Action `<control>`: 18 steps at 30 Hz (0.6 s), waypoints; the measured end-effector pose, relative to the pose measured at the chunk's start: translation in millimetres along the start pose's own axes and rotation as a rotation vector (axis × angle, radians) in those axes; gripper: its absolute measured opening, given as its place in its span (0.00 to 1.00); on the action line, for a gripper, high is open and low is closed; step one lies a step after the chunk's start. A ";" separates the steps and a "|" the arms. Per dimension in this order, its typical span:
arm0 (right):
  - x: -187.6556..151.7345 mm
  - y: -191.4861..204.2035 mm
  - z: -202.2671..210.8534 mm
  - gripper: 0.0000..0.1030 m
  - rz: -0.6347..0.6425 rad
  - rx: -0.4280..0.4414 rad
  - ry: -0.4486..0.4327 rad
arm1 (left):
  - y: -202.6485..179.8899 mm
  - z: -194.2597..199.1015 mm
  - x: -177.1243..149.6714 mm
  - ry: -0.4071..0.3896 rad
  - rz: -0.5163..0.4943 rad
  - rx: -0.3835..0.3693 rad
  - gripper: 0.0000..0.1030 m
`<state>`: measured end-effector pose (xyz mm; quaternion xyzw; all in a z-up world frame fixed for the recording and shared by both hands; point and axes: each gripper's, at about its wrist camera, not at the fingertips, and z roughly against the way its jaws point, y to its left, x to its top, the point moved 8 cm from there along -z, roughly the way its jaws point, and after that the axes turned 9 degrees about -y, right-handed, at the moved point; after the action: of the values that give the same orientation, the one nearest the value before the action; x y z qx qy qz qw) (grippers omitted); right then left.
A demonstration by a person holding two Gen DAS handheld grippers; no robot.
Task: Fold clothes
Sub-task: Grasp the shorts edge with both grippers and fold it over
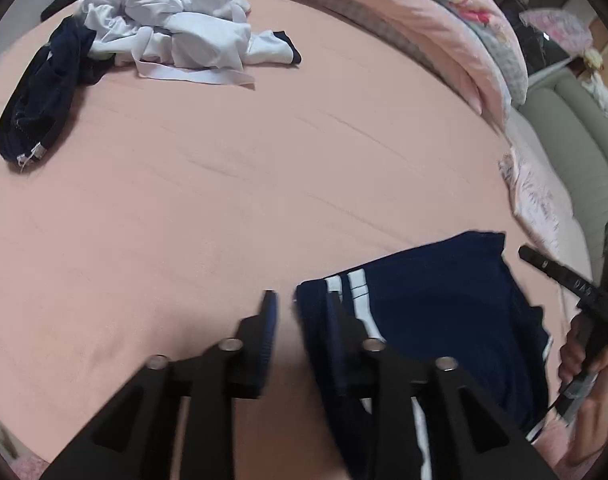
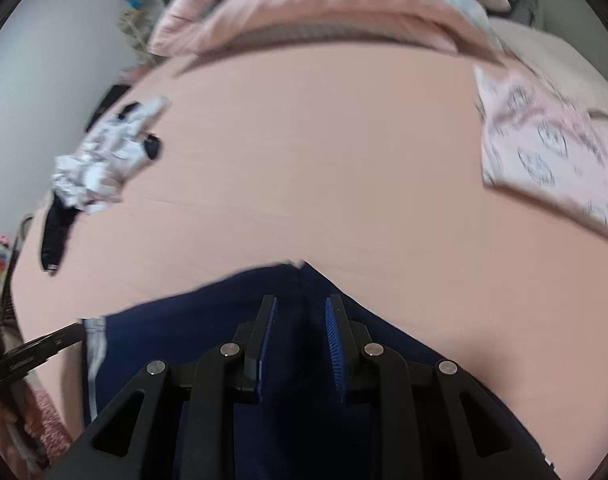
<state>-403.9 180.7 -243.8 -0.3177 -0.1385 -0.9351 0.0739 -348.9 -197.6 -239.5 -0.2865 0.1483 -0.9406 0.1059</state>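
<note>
My left gripper [image 1: 300,304] and right gripper [image 2: 301,312] hang released over navy shorts [image 1: 435,312] on the pink bed [image 1: 224,200], crumpled laundry pile [image 1: 176,28] far left, pillow [image 2: 551,152] right.

Left gripper [image 1: 300,300] and right gripper [image 2: 301,308], jaws parted, angled steeply downward.

Shorts [image 1: 443,304] near on bed [image 1: 224,200]; clothes pile [image 1: 176,32] behind.

pink bed [image 1: 224,200], grey wall [image 2: 44,80], rolled duvet [image 1: 423,12]
</note>
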 end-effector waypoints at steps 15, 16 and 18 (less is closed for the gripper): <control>-0.1 18.9 -70.6 0.20 0.051 -0.017 0.056 | 26.8 -7.6 17.2 -0.025 -0.020 0.067 0.09; 2.6 17.5 -68.6 0.20 0.027 -0.018 0.061 | 24.7 -0.2 21.0 -0.035 0.008 0.032 0.09; 11.8 18.2 -45.3 0.20 -0.013 -0.014 0.008 | 7.3 10.6 20.6 -0.030 -0.007 -0.041 0.10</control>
<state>-435.1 149.0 -267.1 -0.3137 -0.1337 -0.9377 0.0664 -358.8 -212.6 -223.1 -0.3034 0.1649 -0.9333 0.0987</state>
